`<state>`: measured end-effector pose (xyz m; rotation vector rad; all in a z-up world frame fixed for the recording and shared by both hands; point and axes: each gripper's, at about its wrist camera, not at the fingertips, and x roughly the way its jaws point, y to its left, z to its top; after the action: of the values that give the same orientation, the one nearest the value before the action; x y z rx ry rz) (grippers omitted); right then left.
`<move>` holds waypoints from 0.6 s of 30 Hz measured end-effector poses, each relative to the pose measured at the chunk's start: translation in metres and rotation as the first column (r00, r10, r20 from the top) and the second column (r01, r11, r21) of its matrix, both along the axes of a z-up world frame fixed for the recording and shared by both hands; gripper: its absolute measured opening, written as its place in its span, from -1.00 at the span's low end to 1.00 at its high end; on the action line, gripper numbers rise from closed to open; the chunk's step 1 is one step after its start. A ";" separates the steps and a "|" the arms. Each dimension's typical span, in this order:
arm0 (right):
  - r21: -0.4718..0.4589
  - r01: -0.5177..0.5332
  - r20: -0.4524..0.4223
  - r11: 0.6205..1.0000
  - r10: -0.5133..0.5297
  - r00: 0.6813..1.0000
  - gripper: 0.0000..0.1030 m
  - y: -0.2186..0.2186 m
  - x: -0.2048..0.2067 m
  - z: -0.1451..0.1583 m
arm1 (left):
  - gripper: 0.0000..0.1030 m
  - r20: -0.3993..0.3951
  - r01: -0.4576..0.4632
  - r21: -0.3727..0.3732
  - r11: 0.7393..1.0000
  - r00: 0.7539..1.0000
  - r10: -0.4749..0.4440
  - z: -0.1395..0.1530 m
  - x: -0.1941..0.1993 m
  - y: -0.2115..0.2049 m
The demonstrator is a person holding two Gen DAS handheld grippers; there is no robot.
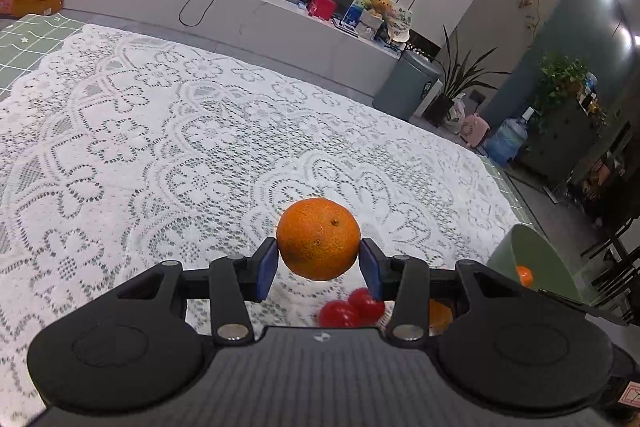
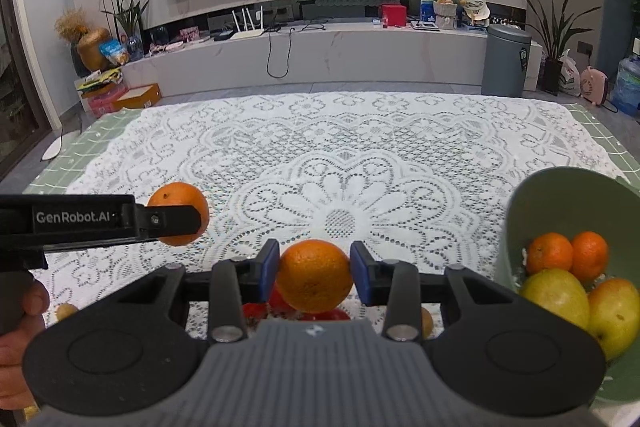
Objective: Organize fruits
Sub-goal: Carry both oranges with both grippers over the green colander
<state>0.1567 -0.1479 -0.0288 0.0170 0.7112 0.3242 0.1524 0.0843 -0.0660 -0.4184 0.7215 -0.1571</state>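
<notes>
Left wrist view shows the left tongs [image 1: 319, 269] pinching an orange [image 1: 318, 238] above the lace-covered table [image 1: 120, 131]. Right wrist view shows the right tongs [image 2: 314, 273] pinching a second orange [image 2: 315, 275], lifted over red fruits [image 2: 324, 313]. Both are likely mid-carry. Next, each orange probably needs swinging right to the green bowl [image 2: 560, 195], then releasing above the fruit already inside.

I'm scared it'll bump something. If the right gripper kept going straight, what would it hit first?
Probably just the lace cloth. The right gripper, holding an orange, points down at bare cloth; depth is unclear.
</notes>
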 end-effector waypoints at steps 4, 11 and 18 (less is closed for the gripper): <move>0.015 0.006 0.010 1.000 -0.006 1.000 -0.31 -0.007 -0.011 0.009 | -0.03 0.013 -0.001 -0.006 1.000 1.000 0.001 0.008 -0.011 -0.005; 0.077 0.037 0.022 0.996 -0.039 0.999 -0.31 -0.032 -0.023 0.031 | -0.04 0.029 0.021 -0.002 1.000 0.999 -0.020 0.027 -0.024 -0.024; 0.103 0.071 0.024 0.992 -0.074 0.997 -0.31 -0.064 -0.034 0.048 | -0.03 0.063 0.075 0.023 0.997 0.995 -0.077 0.047 -0.030 -0.057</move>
<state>0.1225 -0.2117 0.0188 0.1347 0.6648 0.2906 0.1227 0.0274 -0.0189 -0.3651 0.6764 -0.2334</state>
